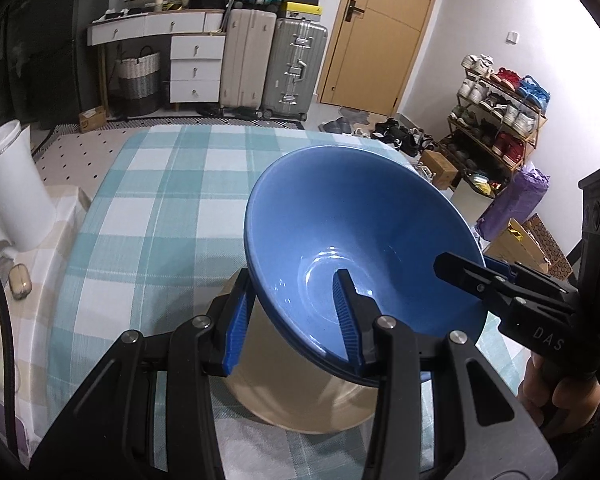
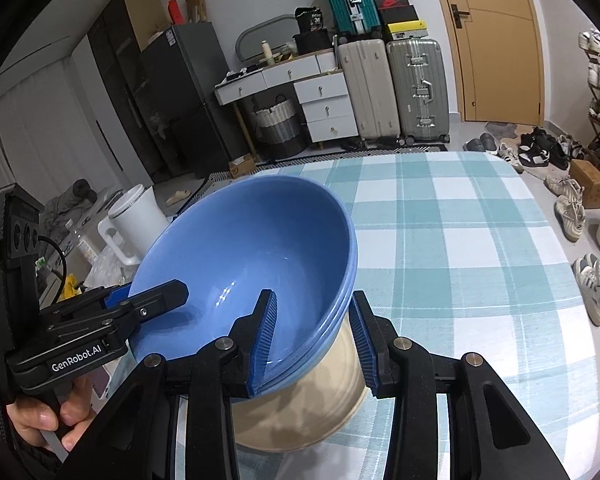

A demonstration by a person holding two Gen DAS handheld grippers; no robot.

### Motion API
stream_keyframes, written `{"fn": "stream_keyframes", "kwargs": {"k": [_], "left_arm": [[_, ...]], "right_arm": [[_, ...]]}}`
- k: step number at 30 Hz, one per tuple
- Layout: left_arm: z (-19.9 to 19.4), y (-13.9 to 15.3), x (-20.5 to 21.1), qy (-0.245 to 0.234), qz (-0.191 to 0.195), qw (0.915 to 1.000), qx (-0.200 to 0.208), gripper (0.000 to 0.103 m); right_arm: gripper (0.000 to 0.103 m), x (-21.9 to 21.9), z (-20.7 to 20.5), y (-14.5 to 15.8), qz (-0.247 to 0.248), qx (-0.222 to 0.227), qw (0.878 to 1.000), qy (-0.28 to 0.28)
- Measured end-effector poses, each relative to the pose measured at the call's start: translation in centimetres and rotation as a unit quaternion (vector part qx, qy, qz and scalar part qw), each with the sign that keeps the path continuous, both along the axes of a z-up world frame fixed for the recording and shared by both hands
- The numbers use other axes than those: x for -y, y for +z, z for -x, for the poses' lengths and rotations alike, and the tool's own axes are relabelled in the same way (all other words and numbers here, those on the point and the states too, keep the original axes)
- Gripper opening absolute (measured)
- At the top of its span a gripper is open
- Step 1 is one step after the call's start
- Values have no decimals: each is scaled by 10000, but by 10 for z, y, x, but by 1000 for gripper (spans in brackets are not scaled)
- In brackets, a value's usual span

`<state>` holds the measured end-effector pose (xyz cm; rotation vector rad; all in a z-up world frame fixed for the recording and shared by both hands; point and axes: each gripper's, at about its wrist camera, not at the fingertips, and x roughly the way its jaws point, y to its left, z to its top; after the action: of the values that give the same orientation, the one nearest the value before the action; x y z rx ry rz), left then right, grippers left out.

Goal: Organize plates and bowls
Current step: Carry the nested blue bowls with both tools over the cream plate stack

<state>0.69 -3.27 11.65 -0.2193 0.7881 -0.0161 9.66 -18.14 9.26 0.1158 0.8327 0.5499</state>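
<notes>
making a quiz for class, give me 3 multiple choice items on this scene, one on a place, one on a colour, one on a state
1. Where does the beige plate lie?
A. under the bowls
B. on the floor
C. on a suitcase

2. What colour are the stacked bowls?
A. red
B. blue
C. green

3. How do the stacked bowls sit?
A. flat on the cloth
B. upside down
C. tilted, rim between both pairs of tongs

Answers:
1 A: the beige plate shows beneath the bowls on the checked tablecloth.
2 B: the stacked bowls are plainly blue.
3 C: the left tongs and right tongs each straddle the rim on opposite sides, and the stack leans.
</notes>
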Motion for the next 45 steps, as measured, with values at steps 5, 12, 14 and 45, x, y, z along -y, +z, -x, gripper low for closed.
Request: {"fn": "stream_keyframes", "kwargs": {"k": [5,12,14,45], "left_arm": [[-2,-18,-6,116,-4,9999,-122,37],[-14,-38,-11,137,-26,9996,-265,37],[-16,-44,-12,153,-19,9994,-303,37],[-32,-65,-17,134,-42,9991,-410,39]], "right_arm": [[38,-7,-4,-14,53,-122,9999,69],[38,-11,-5,-28,145,-221,9996,135],[38,-11,-6,-33,152,-262,9994,149],[52,-11,-11,-43,277,-297,9989,239]]}}
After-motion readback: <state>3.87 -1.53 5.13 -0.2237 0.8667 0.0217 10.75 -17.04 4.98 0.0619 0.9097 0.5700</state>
